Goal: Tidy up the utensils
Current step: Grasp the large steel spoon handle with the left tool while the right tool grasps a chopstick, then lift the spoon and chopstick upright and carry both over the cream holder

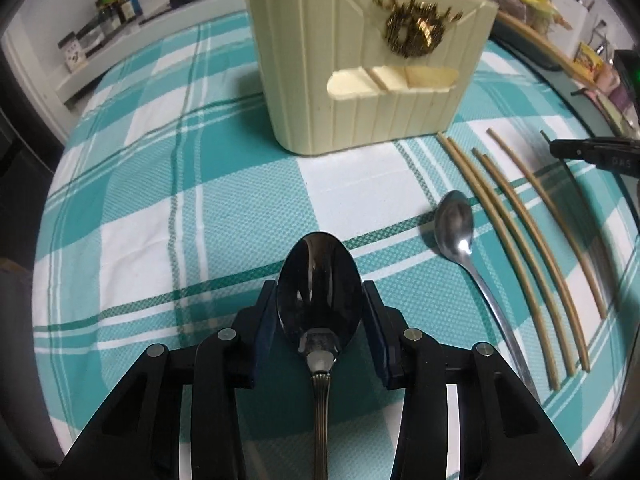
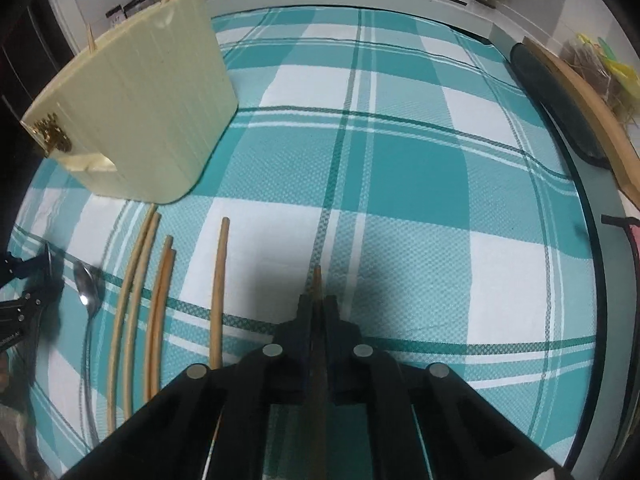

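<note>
My left gripper (image 1: 319,304) is shut on a large steel spoon (image 1: 319,280), its bowl between the fingers, held above the checked cloth. A smaller spoon (image 1: 456,224) lies on the cloth to its right, beside several wooden chopsticks (image 1: 516,240). A cream utensil holder (image 1: 360,64) stands ahead, with chopsticks sticking out of its top. My right gripper (image 2: 317,300) is shut on a single chopstick (image 2: 317,280) that points forward. In the right wrist view the holder (image 2: 152,112) is at the upper left, loose chopsticks (image 2: 160,292) and the small spoon (image 2: 86,284) at the left.
A teal and white checked cloth (image 2: 400,160) covers the table. A wooden board (image 2: 580,100) and a dark pad lie at the right edge. A stove and bottles (image 1: 116,4) stand on the counter behind.
</note>
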The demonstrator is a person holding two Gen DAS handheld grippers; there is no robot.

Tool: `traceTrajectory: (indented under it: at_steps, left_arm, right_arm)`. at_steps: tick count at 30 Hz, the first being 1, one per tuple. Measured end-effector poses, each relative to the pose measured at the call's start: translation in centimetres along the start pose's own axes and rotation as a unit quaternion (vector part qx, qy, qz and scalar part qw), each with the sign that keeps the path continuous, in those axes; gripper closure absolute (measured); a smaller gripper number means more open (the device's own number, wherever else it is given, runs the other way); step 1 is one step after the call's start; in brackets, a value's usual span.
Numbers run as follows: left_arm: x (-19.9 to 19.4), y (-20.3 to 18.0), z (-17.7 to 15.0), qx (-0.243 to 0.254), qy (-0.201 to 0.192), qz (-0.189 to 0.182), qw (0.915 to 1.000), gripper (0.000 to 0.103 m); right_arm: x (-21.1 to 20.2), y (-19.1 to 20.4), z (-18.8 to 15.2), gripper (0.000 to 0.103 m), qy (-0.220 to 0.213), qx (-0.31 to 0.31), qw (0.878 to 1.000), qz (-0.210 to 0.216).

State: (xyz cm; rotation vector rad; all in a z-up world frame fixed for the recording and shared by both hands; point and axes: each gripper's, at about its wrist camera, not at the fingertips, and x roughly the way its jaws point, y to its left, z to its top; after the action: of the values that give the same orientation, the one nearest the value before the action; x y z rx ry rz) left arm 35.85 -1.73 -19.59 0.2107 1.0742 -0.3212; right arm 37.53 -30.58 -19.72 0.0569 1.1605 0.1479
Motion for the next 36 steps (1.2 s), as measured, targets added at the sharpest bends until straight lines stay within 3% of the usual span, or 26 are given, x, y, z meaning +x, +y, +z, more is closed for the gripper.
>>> traceTrajectory:
  at_steps: [3,7,14,20,24,27,31,34,36]
  left_arm:
    - [-3.5,0.7,-1.3,-0.016,-0.039,-0.014,0.999,0.061]
    - [-9.1,1.9,-2.8,-0.034,-0.099,-0.033,0.994,0.061]
    - [-15.5,3.8,-3.5,-0.064,-0.165,-0.058,0.9825,0.061]
    - [-19.3,5.1,-2.1,-0.081,-0.206,-0.077,0.9721,0.061]
    - [-21.8,6.2,0.7,-0.095,-0.222,-0.104,0.9648,0.062]
    - [-24.1,6.5,3.7,-0.097,-0.251,-0.097,0.9581,0.062]
    - [-26.5,6.8,9.1,-0.107,-0.308,-0.097,0.9402,0.061]
    - [-26.0,6.3,12.8,-0.121,-0.342,-0.085,0.9281,0.061]
    - [-24.4,5.8,14.9,-0.131,-0.348,-0.074,0.9255,0.061]
  right_arm:
    - [-4.8,0.5,-1.5,0.097,-0.067,-0.003,0.997,0.044]
    - [-11.2,1.7,-3.2,0.097,-0.132,-0.026,0.989,0.066]
    - [-18.4,2.9,-5.1,0.097,-0.213,-0.056,0.973,0.062]
    - [-21.5,4.3,-3.9,0.097,-0.28,-0.065,0.956,0.053]
    - [-22.7,5.0,-1.4,0.097,-0.307,-0.062,0.948,0.058]
    - [-23.8,5.7,1.3,0.097,-0.328,-0.068,0.941,0.06]
    - [-25.5,7.2,5.5,0.097,-0.356,-0.077,0.929,0.062]
    - [-26.0,8.5,8.2,0.097,-0.382,-0.086,0.918,0.052]
    - [-25.3,9.0,9.8,0.097,-0.39,-0.081,0.915,0.056]
